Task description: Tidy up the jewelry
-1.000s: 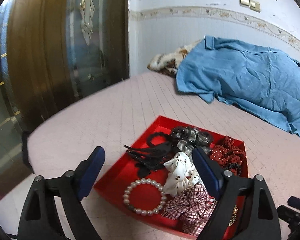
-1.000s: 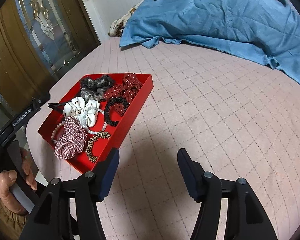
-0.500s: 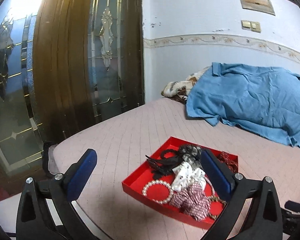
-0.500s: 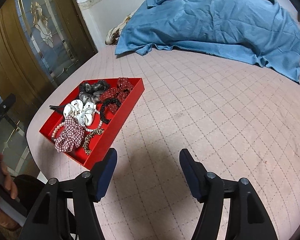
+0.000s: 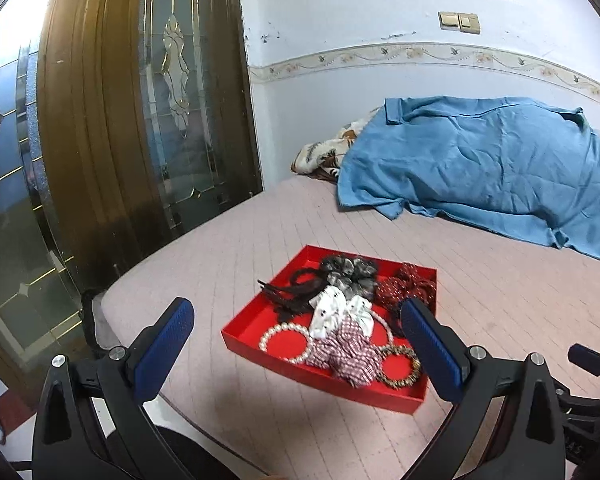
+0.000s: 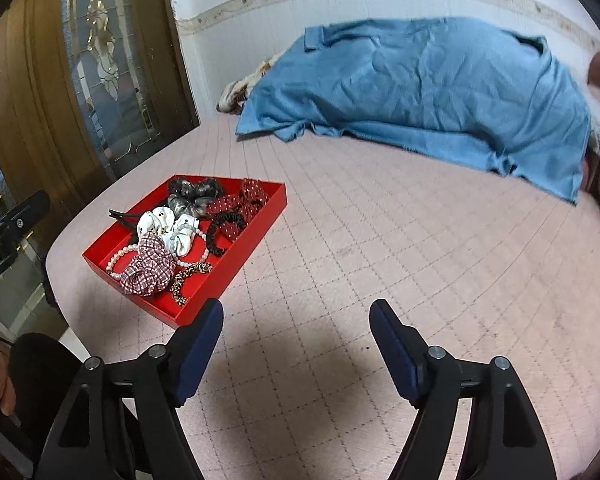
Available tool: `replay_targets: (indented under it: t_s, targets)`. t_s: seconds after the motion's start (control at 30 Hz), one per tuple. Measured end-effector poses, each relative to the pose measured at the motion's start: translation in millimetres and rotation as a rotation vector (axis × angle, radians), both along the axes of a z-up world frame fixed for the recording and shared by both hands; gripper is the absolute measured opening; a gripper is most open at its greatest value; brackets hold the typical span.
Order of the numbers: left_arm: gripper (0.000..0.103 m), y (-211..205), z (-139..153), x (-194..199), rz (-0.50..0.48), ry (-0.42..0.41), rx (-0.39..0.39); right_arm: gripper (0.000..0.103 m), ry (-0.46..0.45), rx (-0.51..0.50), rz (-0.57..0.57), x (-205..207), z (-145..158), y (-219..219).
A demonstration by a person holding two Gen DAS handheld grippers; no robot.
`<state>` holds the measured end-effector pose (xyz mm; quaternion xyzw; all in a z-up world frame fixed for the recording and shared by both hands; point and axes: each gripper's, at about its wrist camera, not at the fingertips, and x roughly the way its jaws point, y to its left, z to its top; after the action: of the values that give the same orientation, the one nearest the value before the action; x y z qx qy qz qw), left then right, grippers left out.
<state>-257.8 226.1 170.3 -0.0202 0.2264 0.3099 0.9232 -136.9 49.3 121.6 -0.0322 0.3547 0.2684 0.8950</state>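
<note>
With the red tray (image 5: pixel 256 312) as the landmark on the pink quilted bed (image 6: pixel 380 248), both tools hang back from it over the near edge of the mattress, touching nothing. The left tool (image 5: pixel 296 330) is spread as wide as it goes with nothing pinched; the right tool (image 6: pixel 296 328), off the tray's near right corner over bare quilt, has its jaws opening and nothing between them. The jewelry and hair pieces all lie inside the tray, heaped toward its middle, and my reading is that the task is close to finished or between picks. If another piece must be shifted, it would be best to come down steeply from above the tray and take one item at its free edge, because the pieces overlap and a low sideways approach could drag neighbours or nudge the light tray across the soft bed. The pearl bracelet (image 5: pixel 286 340) at the tray's near left is hard, round-beaded and likely slippery. The plaid scrunchie (image 6: pixel 148 268) and the white dotted scrunchie (image 5: pixel 328 312) are soft gathered cloth that will squash easily. The leopard-print hair tie (image 6: pixel 186 278) at the near right is thin, and the black hair clip (image 5: pixel 288 294) at the far left looks rigid and toothed.
</note>
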Motion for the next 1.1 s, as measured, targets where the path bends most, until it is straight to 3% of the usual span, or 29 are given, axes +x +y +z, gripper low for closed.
replay_targets:
  t_s: [0.23, 0.53, 1.1]
  targets:
    - [0.103, -7, 1, -5, -0.018, 0.012, -0.047, 0.082, -0.050, -0.024, 0.002, -8, 1, 1]
    - [0.103, -16, -7, -3, -0.040, 0.057, -0.031, 0.084, -0.053, -0.027, 0.001, -11, -1, -1]
    - [0.103, -16, -24, 5, -0.058, 0.119, -0.087, 0.086, -0.084, -0.068, 0.017, -17, -5, 5]
